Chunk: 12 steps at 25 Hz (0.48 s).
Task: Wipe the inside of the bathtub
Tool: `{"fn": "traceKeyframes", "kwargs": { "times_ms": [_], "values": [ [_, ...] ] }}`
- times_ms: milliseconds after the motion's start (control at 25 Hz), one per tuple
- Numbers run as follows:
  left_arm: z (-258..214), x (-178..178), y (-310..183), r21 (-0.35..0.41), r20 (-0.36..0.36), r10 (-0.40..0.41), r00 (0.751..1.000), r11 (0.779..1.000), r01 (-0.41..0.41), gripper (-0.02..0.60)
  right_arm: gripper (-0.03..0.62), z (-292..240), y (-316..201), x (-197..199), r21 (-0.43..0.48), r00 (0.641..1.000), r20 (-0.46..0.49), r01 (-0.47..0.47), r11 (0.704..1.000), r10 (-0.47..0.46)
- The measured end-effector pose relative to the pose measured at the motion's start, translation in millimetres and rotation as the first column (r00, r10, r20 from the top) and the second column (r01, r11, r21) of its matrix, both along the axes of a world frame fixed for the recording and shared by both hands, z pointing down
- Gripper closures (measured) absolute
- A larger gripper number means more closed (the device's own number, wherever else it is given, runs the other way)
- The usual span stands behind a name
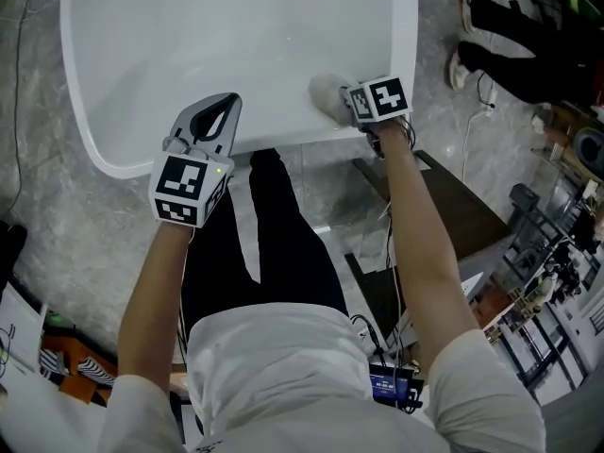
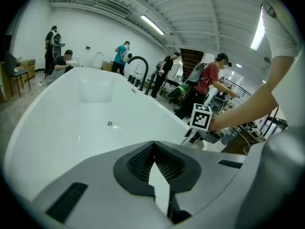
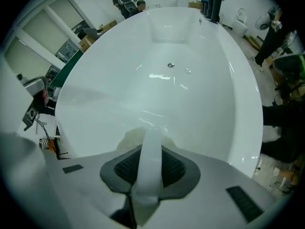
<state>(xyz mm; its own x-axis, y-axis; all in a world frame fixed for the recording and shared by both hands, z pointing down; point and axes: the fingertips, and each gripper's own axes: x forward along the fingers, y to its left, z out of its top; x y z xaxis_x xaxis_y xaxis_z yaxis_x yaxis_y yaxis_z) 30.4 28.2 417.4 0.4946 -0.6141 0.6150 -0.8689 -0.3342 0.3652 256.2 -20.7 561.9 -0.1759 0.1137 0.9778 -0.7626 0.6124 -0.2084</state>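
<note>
The white bathtub [image 1: 236, 36] fills the top of the head view, with its drain [image 3: 170, 65] far down the basin. My right gripper [image 1: 351, 104] reaches over the near rim and is shut on a white cloth [image 1: 326, 95] that rests against the tub's inner wall. In the right gripper view a strip of that cloth [image 3: 151, 156] runs between the jaws, bunched beyond their tips. My left gripper [image 1: 229, 102] hovers over the near rim to the left, shut with nothing in it. Its closed tips [image 2: 153, 149] point along the tub [image 2: 71, 123].
A black faucet [image 2: 138, 63] stands on the far rim. Several people stand beyond the tub, and one person's black-clad legs [image 1: 510, 45] are by its right side. A dark wooden bench [image 1: 462, 215] and cables lie on the floor at my right.
</note>
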Motion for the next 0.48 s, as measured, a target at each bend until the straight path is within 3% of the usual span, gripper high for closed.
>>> {"fn": "traceKeyframes", "kwargs": {
  "times_ms": [480],
  "values": [
    [3.8,-28.4,18.0,-0.001,0.009,-0.041,0.999,0.999,0.041,0.572,0.497,-5.6,18.9,-48.7,-0.009,0.998,0.068,0.013,1.000,-0.013]
  ]
}}
